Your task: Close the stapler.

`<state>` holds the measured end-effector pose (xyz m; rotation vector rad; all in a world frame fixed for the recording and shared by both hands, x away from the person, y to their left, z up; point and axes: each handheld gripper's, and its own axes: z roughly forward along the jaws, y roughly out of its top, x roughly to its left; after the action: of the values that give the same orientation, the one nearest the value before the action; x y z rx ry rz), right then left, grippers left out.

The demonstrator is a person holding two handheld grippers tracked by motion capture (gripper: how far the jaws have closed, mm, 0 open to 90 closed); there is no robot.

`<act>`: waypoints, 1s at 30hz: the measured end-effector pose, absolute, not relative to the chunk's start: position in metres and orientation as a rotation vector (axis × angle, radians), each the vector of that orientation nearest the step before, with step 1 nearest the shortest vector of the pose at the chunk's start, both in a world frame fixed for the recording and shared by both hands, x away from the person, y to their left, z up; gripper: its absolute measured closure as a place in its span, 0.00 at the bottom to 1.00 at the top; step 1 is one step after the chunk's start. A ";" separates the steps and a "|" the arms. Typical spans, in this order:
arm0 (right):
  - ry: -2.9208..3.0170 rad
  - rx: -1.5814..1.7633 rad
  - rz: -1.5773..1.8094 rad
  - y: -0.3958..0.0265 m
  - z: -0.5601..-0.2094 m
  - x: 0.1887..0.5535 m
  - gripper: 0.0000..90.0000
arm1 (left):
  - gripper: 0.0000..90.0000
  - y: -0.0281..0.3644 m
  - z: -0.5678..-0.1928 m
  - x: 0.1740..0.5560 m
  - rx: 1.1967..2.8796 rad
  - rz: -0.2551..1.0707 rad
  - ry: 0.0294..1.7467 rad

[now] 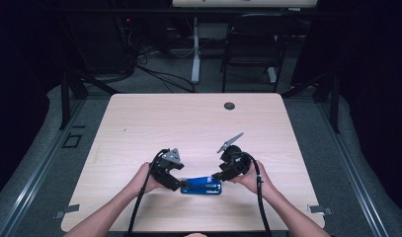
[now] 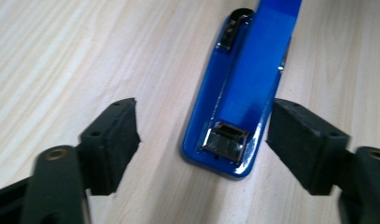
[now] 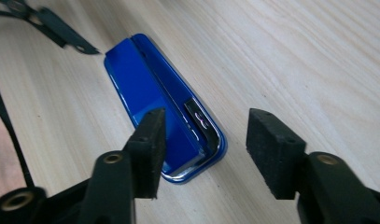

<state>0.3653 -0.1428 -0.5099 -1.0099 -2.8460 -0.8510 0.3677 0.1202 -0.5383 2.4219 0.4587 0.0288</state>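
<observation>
- Stapler (image 1: 202, 185), blue with chrome fittings, lies flat on the pale wooden table (image 1: 188, 118), near the table's front edge on the person's side and about midway across.
- Seen from the high view, the stapler's length runs crosswise, with one gripper at each of its ends.
- Left gripper (image 1: 182, 184) sits at the stapler's left end, held in the person's left hand (image 1: 148, 178); its tips reach the stapler's end.
- In the left gripper view its jaws stand apart: the stapler's end with the chrome plate lies between them, the right pad (image 2: 302, 142) just beside the blue edge, the left pad (image 2: 114, 140) clear of it with bare wood between.
- Right gripper (image 1: 217, 176) sits at the stapler's right end, held in the right hand (image 1: 253, 178).
- In the right gripper view its jaws are also apart: the left pad (image 3: 149, 149) overlaps the stapler's rounded end, though contact cannot be told; the right pad (image 3: 271, 149) stands off over the wood.
- A dark round grommet (image 1: 229, 105) sits in the table well beyond the stapler, toward the far edge.
</observation>
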 end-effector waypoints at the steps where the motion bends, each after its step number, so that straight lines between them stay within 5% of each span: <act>1: -2.850 -1.013 -0.847 -0.143 -0.511 0.366 0.50 | 0.25 0.122 -0.538 0.368 2.411 0.025 0.465; 7: -2.880 -1.040 -0.784 -0.142 -0.514 0.365 0.43 | 0.18 0.129 -0.536 0.370 2.409 0.052 0.509; 30: -2.881 -1.080 -0.838 -0.147 -0.511 0.368 0.33 | 0.17 0.132 -0.536 0.371 2.405 0.049 0.522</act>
<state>0.3684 -0.1471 -0.5110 -1.0801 -2.8815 -0.8376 0.3710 0.1321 -0.5364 2.4047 0.5223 0.0489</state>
